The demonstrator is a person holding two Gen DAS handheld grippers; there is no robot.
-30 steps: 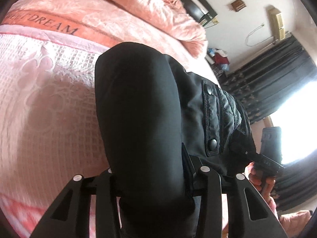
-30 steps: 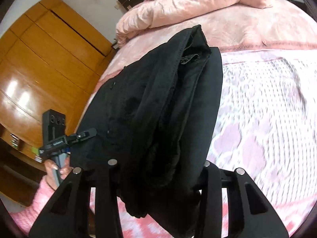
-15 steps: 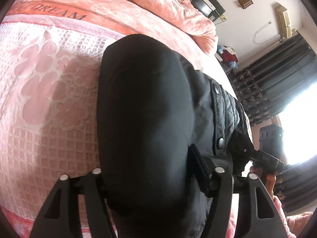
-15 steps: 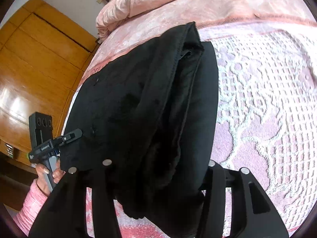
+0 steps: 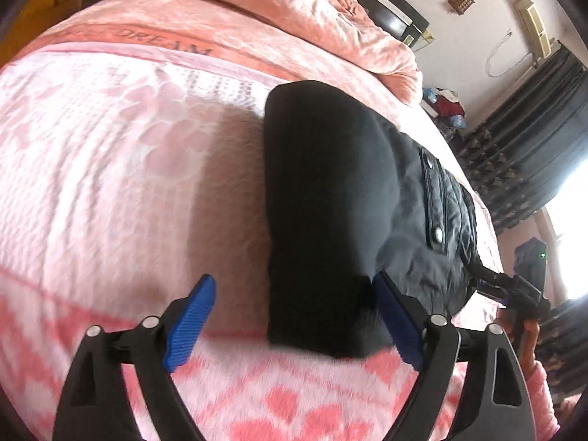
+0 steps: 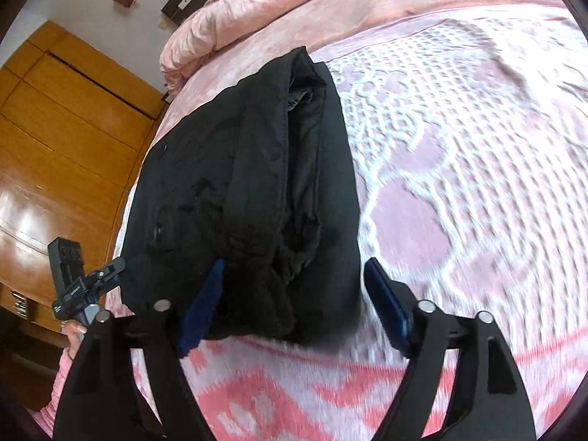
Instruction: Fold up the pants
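Left wrist view: black pants (image 5: 330,198) lie folded in a thick bundle on the bed (image 5: 121,169), over a pink-and-white patterned blanket. The left tongs (image 5: 294,316) are opening; their blue pads (image 5: 191,316) stand wide apart. The near end of the bundle sits between them, close against the right-hand pad and clear of the left-hand one, so nothing is gripped. A flap with snap buttons (image 5: 437,235) shows on the right side of the bundle. A crumpled pink quilt (image 5: 301,11) lies at the head of the bed. At the far right edge, the right tongs (image 5: 488,279) appear at the edge of the pants, carried by a hand (image 5: 529,334) in a pink sleeve. Dark curtains (image 5: 525,139) hang beside a bright window.

Right wrist view: the same pants (image 6: 250,191) lie on the bed (image 6: 459,147), their stacked layers visible along the top fold. The right tongs (image 6: 294,305) are opening, with the near edge of the bundle between the blue pads (image 6: 386,305); the fabric lies flat on the blanket, not clamped. At lower left, the left tongs (image 6: 110,272) are near the edge of the pants. A wooden wardrobe (image 6: 55,139) fills the left background. No containers are visible in either view.
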